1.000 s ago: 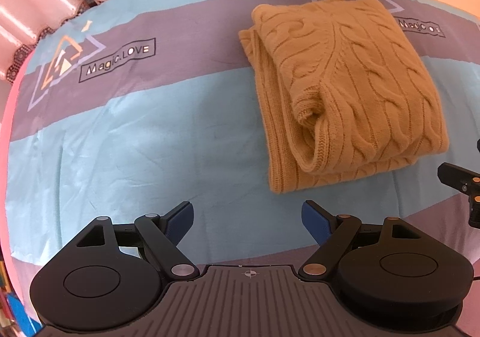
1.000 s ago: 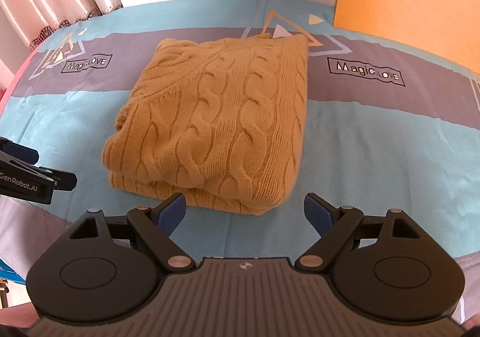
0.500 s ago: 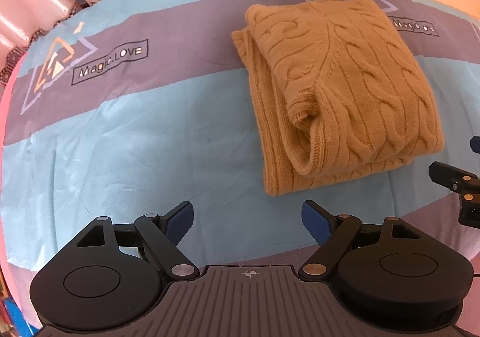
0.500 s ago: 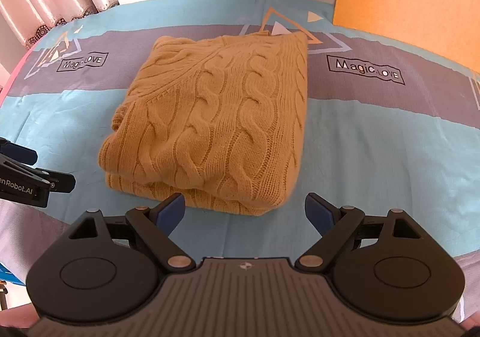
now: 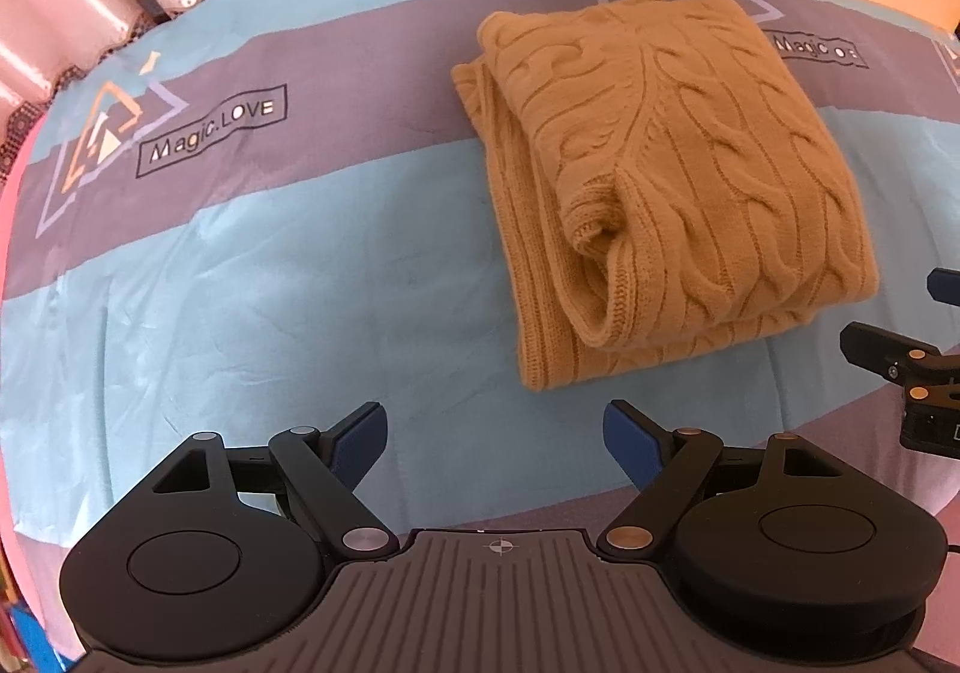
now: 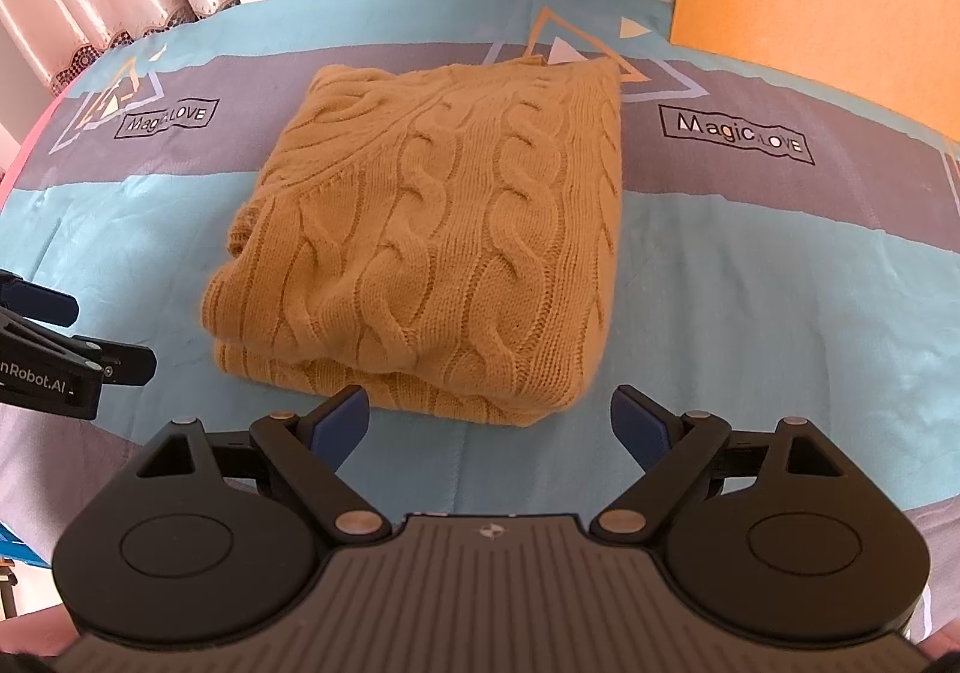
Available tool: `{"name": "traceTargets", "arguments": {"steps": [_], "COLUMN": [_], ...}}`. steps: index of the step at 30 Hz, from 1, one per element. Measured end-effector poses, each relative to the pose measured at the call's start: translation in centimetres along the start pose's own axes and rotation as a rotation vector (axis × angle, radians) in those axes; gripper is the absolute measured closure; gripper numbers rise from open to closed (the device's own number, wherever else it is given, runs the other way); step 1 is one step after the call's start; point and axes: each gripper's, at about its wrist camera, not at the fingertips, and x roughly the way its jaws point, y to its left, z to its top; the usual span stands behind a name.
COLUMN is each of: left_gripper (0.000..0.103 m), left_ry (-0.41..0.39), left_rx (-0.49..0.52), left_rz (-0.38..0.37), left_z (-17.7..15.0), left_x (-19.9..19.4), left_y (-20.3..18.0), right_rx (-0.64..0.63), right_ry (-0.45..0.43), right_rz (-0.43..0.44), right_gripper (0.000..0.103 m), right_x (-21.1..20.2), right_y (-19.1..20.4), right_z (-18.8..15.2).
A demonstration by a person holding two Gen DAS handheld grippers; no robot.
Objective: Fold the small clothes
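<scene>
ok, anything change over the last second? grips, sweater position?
Nothing taken hold of or let go. Both cameras drifted slightly: in the left wrist view the sweater slid a little left and down, and in the right wrist view it sits slightly nearer the right gripper. The sweater's fold looks unchanged on the sheet; the left gripper and the right one stayed open and empty.

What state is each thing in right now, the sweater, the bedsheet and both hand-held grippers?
Sweater: folded into a thick rectangle, lying flat on the sheet, one cuff sticking out at its left side.
Sheet: spread out, lightly wrinkled.
Left hand-held gripper: open, empty, short of the sweater.
Right hand-held gripper: open, empty, at the sweater's near edge.
</scene>
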Motion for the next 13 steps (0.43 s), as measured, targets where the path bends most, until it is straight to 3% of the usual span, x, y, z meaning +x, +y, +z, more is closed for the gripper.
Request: {"name": "traceTargets", "arguments": {"steps": [13], "left_gripper": [0.0], "left_ry": [-0.003], "left_rx": [-0.005], "left_rz": [-0.016], "left_z": [-0.15], "left_x": [-0.31], "left_y": [0.05], "right_rx": [-0.002], "right_ry": [0.017], "right_rz": [0.01], "right_gripper": [0.013], "right_x": [0.19], "right_y": [0.33], "right_z": [-0.16]}}
